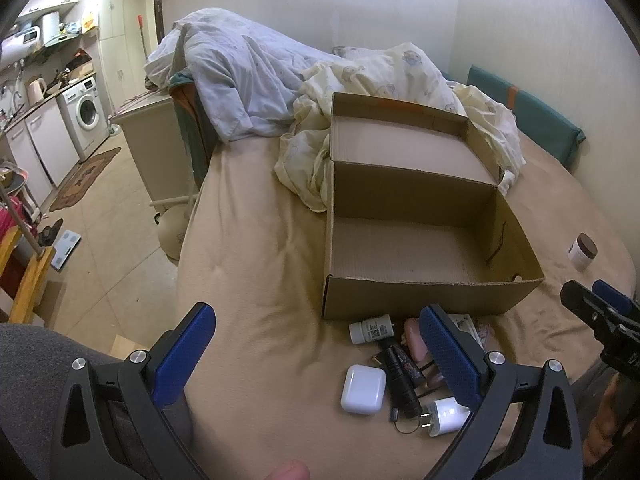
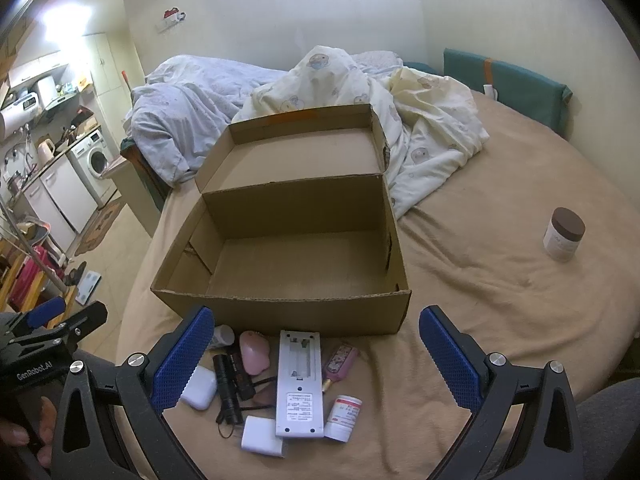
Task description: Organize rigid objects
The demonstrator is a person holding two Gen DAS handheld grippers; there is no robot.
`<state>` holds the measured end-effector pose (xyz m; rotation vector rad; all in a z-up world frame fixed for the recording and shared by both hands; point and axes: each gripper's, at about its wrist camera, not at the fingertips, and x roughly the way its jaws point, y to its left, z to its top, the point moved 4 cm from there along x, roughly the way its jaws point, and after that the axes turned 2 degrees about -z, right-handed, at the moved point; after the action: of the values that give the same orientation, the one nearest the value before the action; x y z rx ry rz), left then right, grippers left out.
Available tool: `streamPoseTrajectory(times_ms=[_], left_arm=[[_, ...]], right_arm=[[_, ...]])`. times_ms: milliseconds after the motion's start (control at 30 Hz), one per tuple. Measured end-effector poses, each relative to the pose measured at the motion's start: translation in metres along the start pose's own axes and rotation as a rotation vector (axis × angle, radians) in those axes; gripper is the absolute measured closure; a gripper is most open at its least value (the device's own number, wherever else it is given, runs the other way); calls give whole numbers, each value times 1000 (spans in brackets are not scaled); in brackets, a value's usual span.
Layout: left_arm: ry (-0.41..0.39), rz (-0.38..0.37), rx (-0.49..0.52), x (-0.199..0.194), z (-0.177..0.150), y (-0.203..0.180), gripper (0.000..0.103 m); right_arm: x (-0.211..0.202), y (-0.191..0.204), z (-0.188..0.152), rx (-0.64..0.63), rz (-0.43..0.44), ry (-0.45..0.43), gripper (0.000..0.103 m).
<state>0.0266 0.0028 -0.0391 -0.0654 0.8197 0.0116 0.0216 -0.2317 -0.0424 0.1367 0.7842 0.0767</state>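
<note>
Through my left wrist camera, my left gripper (image 1: 318, 354) has its jaws spread wide with nothing between them. Just ahead of them stands the open cardboard box (image 1: 424, 300), bare inside, with its lid (image 1: 400, 148) folded back behind it on the tan bedsheet (image 1: 256, 264). Between my jaws and toward the right finger lies a cluster of small things: a white earbud case (image 1: 363, 389), a black flashlight (image 1: 402, 380), a white charger plug (image 1: 446, 416) close to the right finger's base, a small white bottle (image 1: 371, 329) lying just before the box wall, and a pink item (image 1: 414, 336) partly hidden by that finger. Far right of the jaws stands a brown-lidded jar (image 1: 582, 251), well apart from the pile.

Through my right wrist camera, my right gripper (image 2: 316, 354) also has its jaws spread wide, holding nothing. The box (image 2: 288, 314) sits just beyond the fingertips. Between the jaws lies a white remote (image 2: 300, 384), back side up with the battery bay uncovered. Beside it on the right lie a pill bottle (image 2: 343, 416) and a pink patterned item (image 2: 340, 362); on its left lie the flashlight (image 2: 227, 384), the earbud case (image 2: 200, 390) and the plug (image 2: 262, 436). The jar (image 2: 563, 236) stands far right.
</note>
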Motion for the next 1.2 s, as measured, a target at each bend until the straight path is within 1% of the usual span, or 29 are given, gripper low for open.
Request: streamPoseTrajectory(times_ms=[233, 600, 767, 867, 933, 1000, 1067, 1133, 1167, 1200], left_arm=[[3, 0, -3, 1, -5, 1, 1], [4, 2, -3, 2, -5, 1, 1], [5, 0, -2, 1, -3, 1, 1], [22, 2, 3, 3, -3, 2, 1], [79, -8, -3, 12, -7, 4, 1], [134, -21, -33, 21, -10, 10, 1], [180, -10, -51, 30, -11, 15, 1], [271, 5, -25, 47, -16, 12, 1], [307, 3, -14, 53, -20, 9, 1], [361, 0, -1, 63, -27, 6, 1]], right_arm=[[0, 0, 0, 0, 0, -1, 0], [-3, -4, 4, 1, 0, 0, 0], [-1, 0, 0, 2, 0, 1, 0], [-1, 0, 1, 1, -1, 2, 0], [1, 2, -3, 1, -3, 6, 0], [4, 0, -5, 19, 1, 17, 0], [5, -4, -5, 42, 15, 32, 0], [13, -16, -1, 53, 23, 80, 0], [18, -19, -3, 50, 12, 108, 0], [22, -22, -4, 48, 4, 132, 0]])
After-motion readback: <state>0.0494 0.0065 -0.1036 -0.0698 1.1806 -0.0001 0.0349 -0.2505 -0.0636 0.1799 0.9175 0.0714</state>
